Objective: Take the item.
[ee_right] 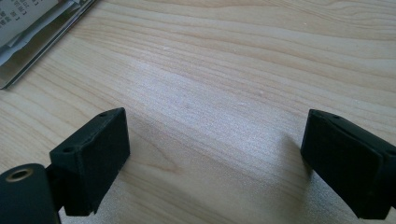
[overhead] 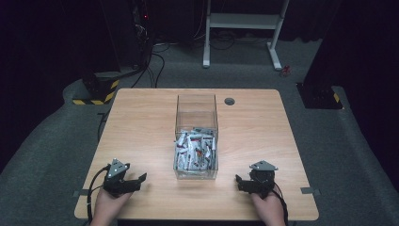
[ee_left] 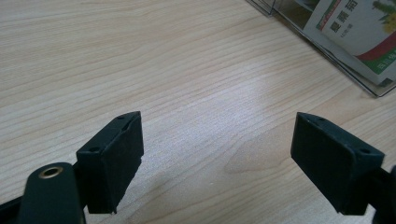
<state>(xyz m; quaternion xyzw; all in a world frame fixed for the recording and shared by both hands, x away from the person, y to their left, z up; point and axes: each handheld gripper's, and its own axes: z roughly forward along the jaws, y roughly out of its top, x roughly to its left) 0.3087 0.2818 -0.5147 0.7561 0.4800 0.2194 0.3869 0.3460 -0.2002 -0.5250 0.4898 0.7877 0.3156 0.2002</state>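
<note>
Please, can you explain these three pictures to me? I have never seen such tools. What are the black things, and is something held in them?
A person sits at a wooden table holding a hand-operated gripper in each hand: the left gripper and the right gripper. One picture looks down from above. The other two come from small cameras on each gripper, showing its black fingers wide apart over bare wood. Nothing is held. Between them stands a clear plastic box with small packets inside.

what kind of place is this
Probably a lab or recording studio: a lone wooden table on grey carpet, black curtains all round, cables by a dark rack, and a clear box of packets staged between two hand-held grippers.
</note>
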